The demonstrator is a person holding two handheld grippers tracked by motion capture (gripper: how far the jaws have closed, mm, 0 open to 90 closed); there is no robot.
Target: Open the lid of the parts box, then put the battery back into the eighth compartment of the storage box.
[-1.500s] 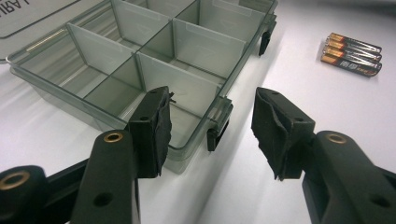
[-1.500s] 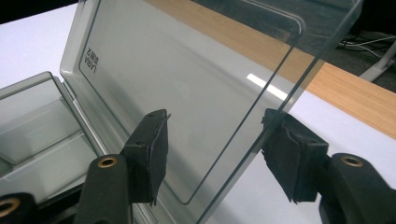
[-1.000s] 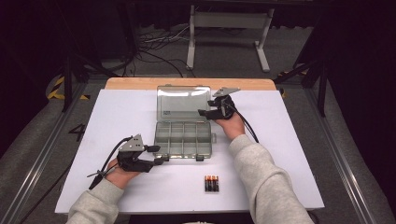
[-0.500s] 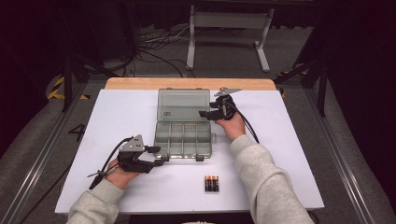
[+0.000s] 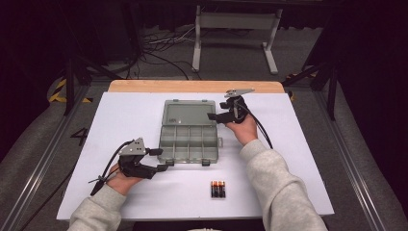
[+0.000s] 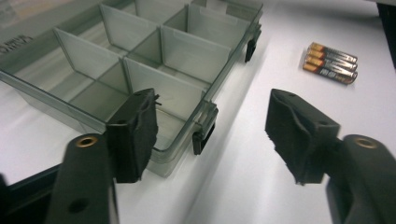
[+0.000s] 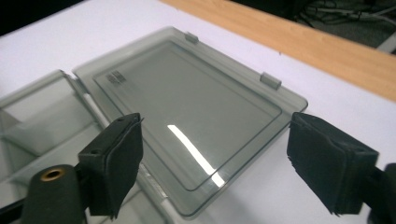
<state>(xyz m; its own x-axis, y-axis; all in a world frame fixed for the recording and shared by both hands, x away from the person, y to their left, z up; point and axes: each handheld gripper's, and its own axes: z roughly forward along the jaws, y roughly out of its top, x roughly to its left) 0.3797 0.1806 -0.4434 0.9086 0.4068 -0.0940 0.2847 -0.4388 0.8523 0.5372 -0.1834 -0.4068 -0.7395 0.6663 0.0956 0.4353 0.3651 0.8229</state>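
Observation:
A clear grey compartment box [image 5: 187, 142] lies open mid-table, its lid [image 5: 187, 113] flat on the far side. My left gripper [image 5: 161, 160] is at the box's near left corner. Its jaws have just been opening and stand open around the corner latch [image 6: 204, 135] without pressing it. My right gripper [image 5: 217, 111] hovers at the lid's right edge. Its jaws have just been opening too, and the lid's corner [image 7: 187, 107] lies below and between them, untouched. Three batteries [image 5: 217, 189] lie side by side near the front edge, right of the left gripper [image 6: 217, 135].
The white table top [image 5: 120, 120] has a wooden strip [image 5: 192, 86] along its far edge. Beyond it, on the floor, stand a metal frame [image 5: 235, 29] and loose cables. Bare white surface lies left and right of the box.
The lid, tilted up a second ago, now lies flat on the table behind the box. The right gripper stays by its right edge with the jaws wider. The left hand has not moved.

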